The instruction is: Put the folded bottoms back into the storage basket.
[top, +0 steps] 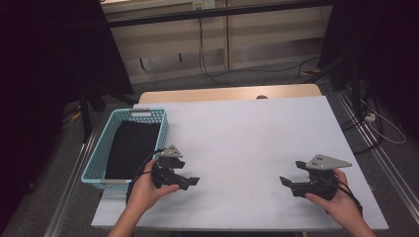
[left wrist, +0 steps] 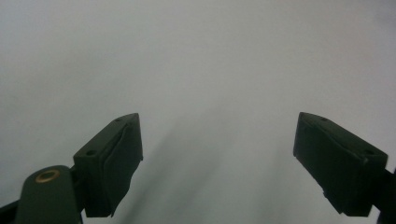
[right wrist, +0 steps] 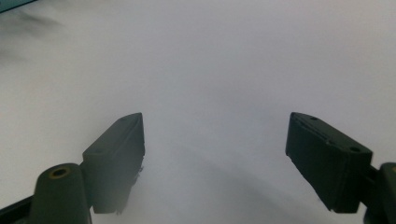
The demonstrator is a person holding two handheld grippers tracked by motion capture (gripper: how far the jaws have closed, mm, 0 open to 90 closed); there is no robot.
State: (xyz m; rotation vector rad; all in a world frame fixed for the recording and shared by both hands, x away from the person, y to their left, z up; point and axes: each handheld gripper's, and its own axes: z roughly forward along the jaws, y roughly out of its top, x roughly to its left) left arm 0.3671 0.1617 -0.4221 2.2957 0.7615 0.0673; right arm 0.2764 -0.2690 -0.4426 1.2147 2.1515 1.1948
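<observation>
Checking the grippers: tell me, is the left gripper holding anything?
No, the left gripper has its jaws wide apart over bare white table.

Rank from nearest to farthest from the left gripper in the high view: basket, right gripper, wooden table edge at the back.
From the left gripper:
1. Basket: right beside it, at the table's left edge, black cloth inside.
2. Right gripper: across the white table, at the right.
3. Wooden table edge: at the far end, behind the white top.
</observation>
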